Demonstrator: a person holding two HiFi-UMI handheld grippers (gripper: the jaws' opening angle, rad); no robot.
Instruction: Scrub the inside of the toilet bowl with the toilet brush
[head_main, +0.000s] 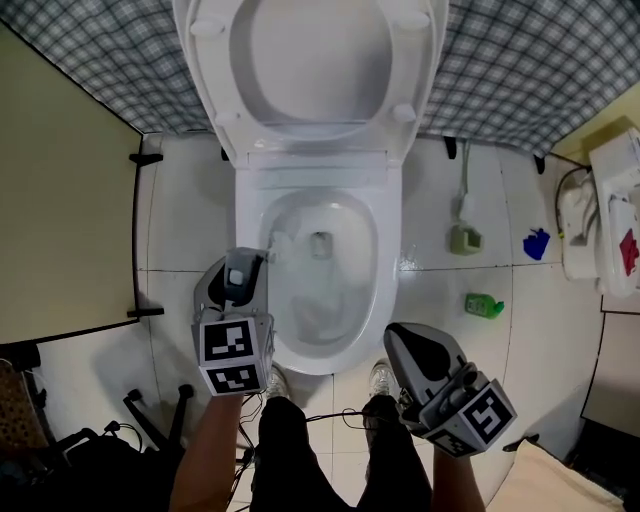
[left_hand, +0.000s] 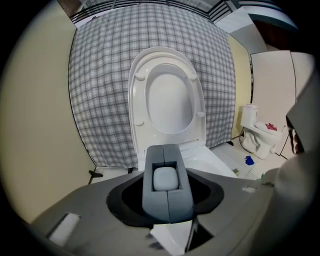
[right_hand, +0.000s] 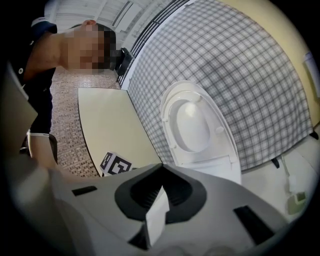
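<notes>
Tiled bathroom: left tool (head_main: 238, 272) around toilet brush (left_hand: 165, 180) (apparently grey-handled).

Checked cloth (head_main: 520, 70) hangs across the back, a beige panel (head_main: 60, 200) stands on the left, and there's white tile floor (head_main: 190, 220) underneath. On the right of the floor there's a green bottle (head_main: 483, 305) lying flat, a small blue thing (head_main: 536, 243) farther right, and a grey-green block (head_main: 465, 238) on a white cord — all apart from each other. A white unit (head_main: 600, 220) with a red patch sits at the far right edge — black cables (head_main: 150, 415) are bunched at lower left.
</notes>
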